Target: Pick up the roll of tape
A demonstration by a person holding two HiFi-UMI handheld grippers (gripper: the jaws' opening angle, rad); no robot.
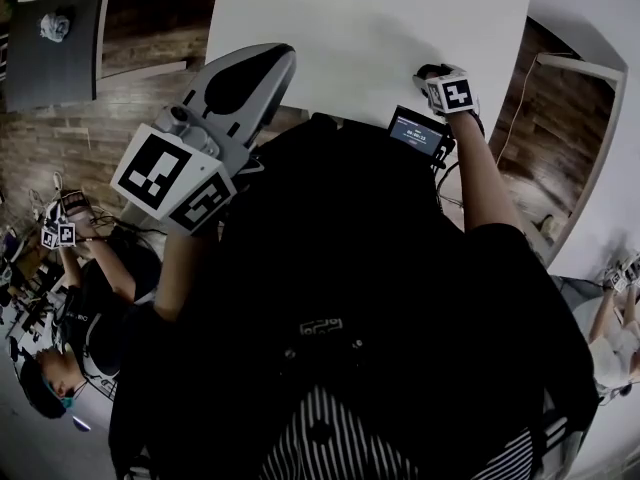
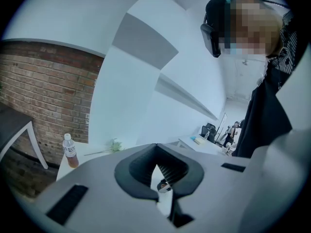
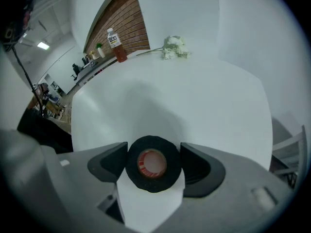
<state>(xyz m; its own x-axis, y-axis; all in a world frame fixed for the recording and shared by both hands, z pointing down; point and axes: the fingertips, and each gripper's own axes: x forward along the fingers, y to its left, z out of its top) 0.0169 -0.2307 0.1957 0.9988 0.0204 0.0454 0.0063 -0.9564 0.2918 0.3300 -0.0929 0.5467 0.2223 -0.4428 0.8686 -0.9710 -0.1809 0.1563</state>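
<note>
Table (image 3: 218, 110): right tongs (image 3: 154, 160) clamp tape roll (image 3: 153, 182), hidden in head view; left tongs (image 2: 161, 179) closed.

No legible txt: screen (image 1: 418, 131) & bottle label (image 3: 113, 39) too small/blurry.

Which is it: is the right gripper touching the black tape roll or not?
Touching. The right gripper view shows the right gripper with both pads flush against the tape roll, no gap either side.
</note>
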